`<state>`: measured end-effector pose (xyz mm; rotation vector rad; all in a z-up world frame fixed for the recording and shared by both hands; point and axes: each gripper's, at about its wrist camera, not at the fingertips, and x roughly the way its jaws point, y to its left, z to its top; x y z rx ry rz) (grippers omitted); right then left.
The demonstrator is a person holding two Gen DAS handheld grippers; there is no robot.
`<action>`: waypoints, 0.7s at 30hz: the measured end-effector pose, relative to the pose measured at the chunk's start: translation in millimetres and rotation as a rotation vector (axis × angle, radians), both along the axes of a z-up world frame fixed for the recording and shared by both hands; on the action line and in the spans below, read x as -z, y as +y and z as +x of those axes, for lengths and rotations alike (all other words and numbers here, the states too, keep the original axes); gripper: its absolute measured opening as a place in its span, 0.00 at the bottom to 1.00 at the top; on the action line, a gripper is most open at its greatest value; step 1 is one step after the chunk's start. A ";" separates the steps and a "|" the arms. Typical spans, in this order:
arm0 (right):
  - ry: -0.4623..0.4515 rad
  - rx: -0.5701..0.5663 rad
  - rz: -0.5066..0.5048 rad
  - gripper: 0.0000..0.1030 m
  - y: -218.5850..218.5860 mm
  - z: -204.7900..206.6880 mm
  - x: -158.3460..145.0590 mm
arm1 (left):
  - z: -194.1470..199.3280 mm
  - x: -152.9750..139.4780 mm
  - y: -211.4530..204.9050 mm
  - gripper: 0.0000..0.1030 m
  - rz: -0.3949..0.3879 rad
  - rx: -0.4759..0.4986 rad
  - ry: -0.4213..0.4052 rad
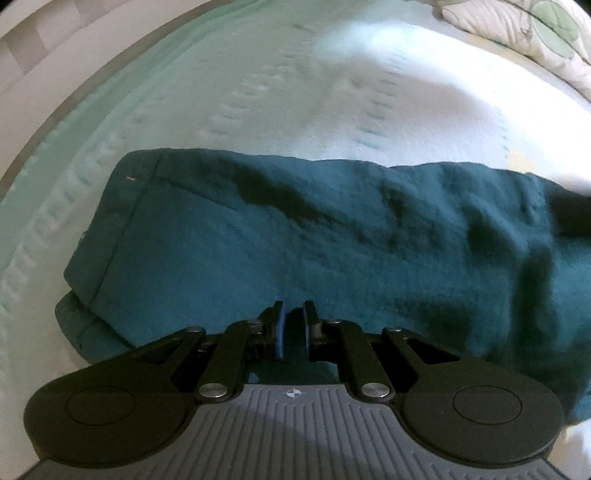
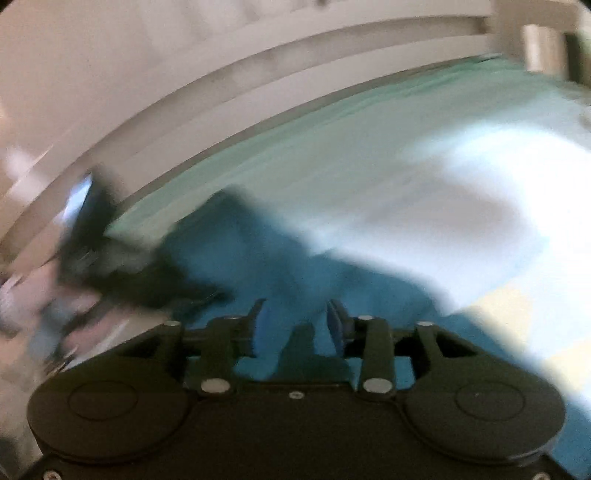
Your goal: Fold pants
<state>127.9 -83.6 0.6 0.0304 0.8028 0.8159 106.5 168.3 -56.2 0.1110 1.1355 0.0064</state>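
Dark teal pants [image 1: 295, 229] lie folded lengthwise across a pale green bed, waistband at the left. My left gripper [image 1: 293, 325] sits at the near edge of the pants, its blue pads close together with a fold of teal cloth between them. In the blurred right wrist view the pants [image 2: 258, 251] stretch away to the left. My right gripper [image 2: 295, 321] has its jaws apart, with teal cloth bunched between them; whether the cloth is pinched does not show. The left gripper [image 2: 122, 273] appears as a dark blur at the left.
The pale green quilted mattress [image 1: 295, 92] spreads beyond the pants. A leaf-print pillow [image 1: 535, 29] lies at the far right. A white bed frame rail [image 2: 221, 85] curves along the far edge of the mattress.
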 end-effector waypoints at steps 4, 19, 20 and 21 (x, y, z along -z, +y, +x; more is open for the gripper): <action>0.073 0.152 0.006 0.52 -15.1 55.0 15.5 | -0.9 0.6 0.0 0.11 -0.007 0.001 0.011; 0.265 0.090 0.101 0.16 -11.8 81.5 54.6 | 11.7 -22.3 10.9 0.10 -0.104 -0.027 0.059; 0.228 0.083 0.100 0.16 -11.9 74.2 48.6 | 17.5 -32.1 9.7 0.10 -0.115 -0.026 0.025; 0.188 0.068 0.093 0.16 -10.8 64.2 41.3 | 22.6 -39.1 7.8 0.10 -0.118 -0.023 -0.003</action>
